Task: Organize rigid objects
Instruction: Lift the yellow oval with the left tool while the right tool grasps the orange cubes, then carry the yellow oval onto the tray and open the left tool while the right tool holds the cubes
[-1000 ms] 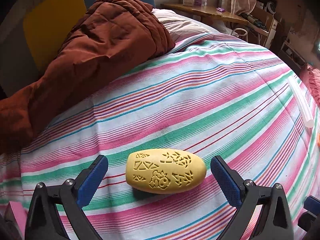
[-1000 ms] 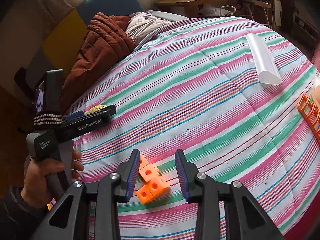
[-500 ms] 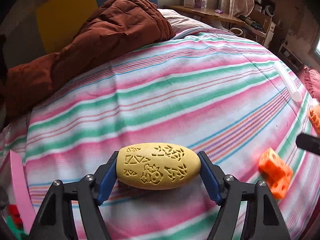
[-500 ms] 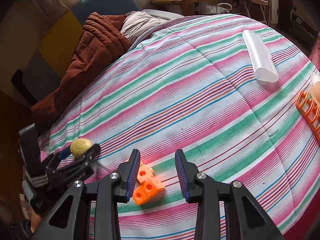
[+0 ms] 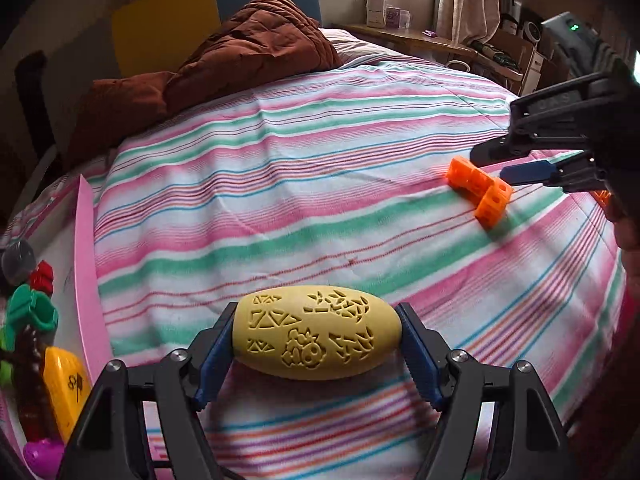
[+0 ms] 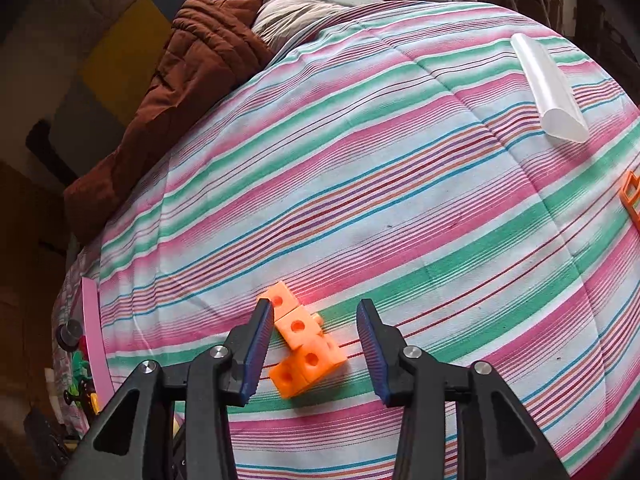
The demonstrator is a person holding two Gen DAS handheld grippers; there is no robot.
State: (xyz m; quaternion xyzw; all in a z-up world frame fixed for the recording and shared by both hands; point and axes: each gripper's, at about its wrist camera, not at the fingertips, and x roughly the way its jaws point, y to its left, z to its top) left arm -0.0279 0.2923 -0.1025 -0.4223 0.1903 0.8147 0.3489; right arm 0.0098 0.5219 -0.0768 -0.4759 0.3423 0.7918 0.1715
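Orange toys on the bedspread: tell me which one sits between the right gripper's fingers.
The cluster of joined orange cubes, between the opening jaws of the right gripper, which do not touch it. The other orange toy, an open frame, lies apart at the picture's right edge.

**Black grippers, blue pads**

Both tools look alike. The left gripper (image 5: 317, 340) has matte black triangular arms with open cut-outs, round silver screws at the joints, and ribbed blue pads (image 5: 214, 364) on its fingers. The right gripper (image 6: 315, 350) has the same build; its black housing carries a small green light.
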